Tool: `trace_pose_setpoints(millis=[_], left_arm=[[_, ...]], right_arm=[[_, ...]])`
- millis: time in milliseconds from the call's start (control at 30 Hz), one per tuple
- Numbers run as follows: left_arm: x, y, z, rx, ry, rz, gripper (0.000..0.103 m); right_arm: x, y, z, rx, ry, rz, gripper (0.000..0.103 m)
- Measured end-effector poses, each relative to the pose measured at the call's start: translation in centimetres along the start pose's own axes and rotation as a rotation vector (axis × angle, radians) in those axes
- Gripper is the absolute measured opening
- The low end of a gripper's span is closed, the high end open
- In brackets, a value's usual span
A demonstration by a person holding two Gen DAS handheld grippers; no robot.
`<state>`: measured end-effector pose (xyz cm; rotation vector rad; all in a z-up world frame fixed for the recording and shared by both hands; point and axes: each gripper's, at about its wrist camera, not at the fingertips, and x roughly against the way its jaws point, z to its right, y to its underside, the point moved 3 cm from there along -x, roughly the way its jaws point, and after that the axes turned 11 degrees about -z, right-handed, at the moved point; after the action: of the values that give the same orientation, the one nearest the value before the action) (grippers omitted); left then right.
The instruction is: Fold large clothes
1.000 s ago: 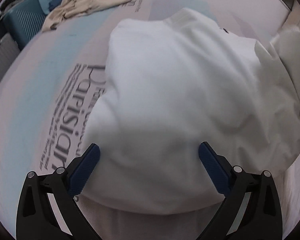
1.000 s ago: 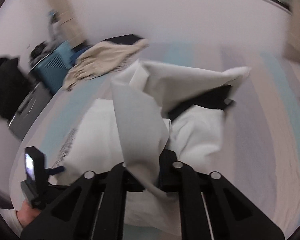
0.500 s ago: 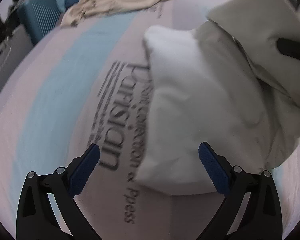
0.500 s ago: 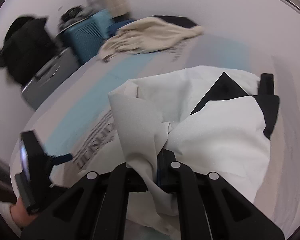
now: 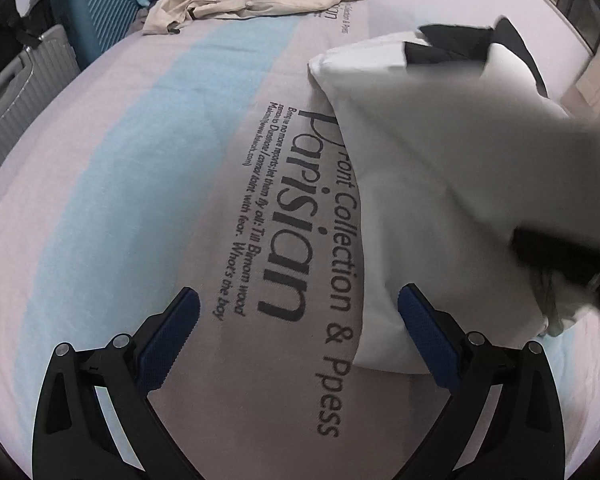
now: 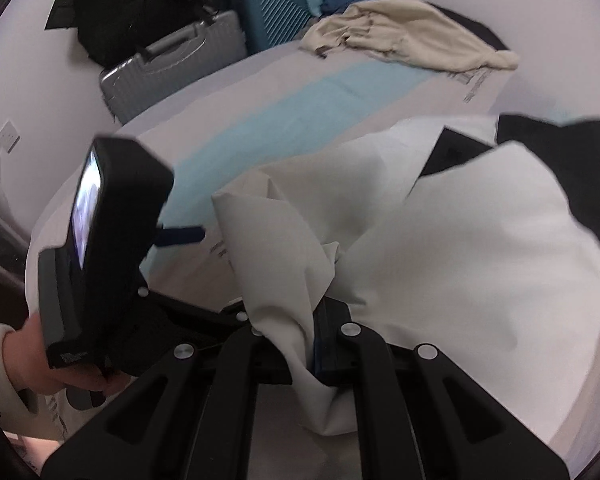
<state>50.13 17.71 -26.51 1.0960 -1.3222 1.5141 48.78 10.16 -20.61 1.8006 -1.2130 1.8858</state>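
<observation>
A bed (image 5: 112, 200) carries the work. The white garment (image 6: 460, 260) is clamped in the right gripper (image 6: 316, 344) fingers for folding; the left gripper (image 5: 298, 320) fingers are spread apart, empty.

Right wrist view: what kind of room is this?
Probably a bedroom or guest room: a wide bed sheet with a pale blue stripe and printed lettering, a teal hard-shell suitcase beside a grey hard case, and a plain white wall behind.

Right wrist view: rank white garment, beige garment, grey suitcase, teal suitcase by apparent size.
1. white garment, biggest by far, though nearest the camera
2. beige garment
3. grey suitcase and teal suitcase: look alike, both partly hidden, so unranked
</observation>
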Motion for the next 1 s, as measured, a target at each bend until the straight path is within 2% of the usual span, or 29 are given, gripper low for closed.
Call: trace_pose_setpoints(millis=[233,333,567,733,833,933,1000], left_arm=[[1.6,1.5,-1.3,0.008,-0.015,0.013,0.096],[1.9,2.5,-2.5,0.016,-0.05,0.011,0.096],[1.7,4.7,-4.8,0.07,-0.054,-0.022,0.096],[2.5,4.6,-4.7,0.083,-0.051,-0.01,0.096],[3.4,3.6,-4.7,0.088,-0.047,0.011,0.096],[4.3,2.7,-4.5,0.095,-0.044,0.027,0.096],[4.8,1.7,-4.5,0.098,-0.042,0.039,0.096]], right_arm=[[-2.0,0.2,-1.3,-0.012,-0.027,-0.011,0.004],[-3.2,0.6,-0.5,-0.047,-0.042,-0.026,0.004],[-7.8,2.6,1.1,-0.078,-0.018,-0.091,0.004],[-7.3,2.0,1.2,-0.075,-0.024,-0.117,0.004],[-5.3,1.4,1.1,-0.086,-0.035,-0.098,0.009],[-3.2,1.3,0.7,-0.072,-0.038,-0.065,0.018],[-1.7,1.4,0.4,-0.079,-0.054,-0.047,0.035]])
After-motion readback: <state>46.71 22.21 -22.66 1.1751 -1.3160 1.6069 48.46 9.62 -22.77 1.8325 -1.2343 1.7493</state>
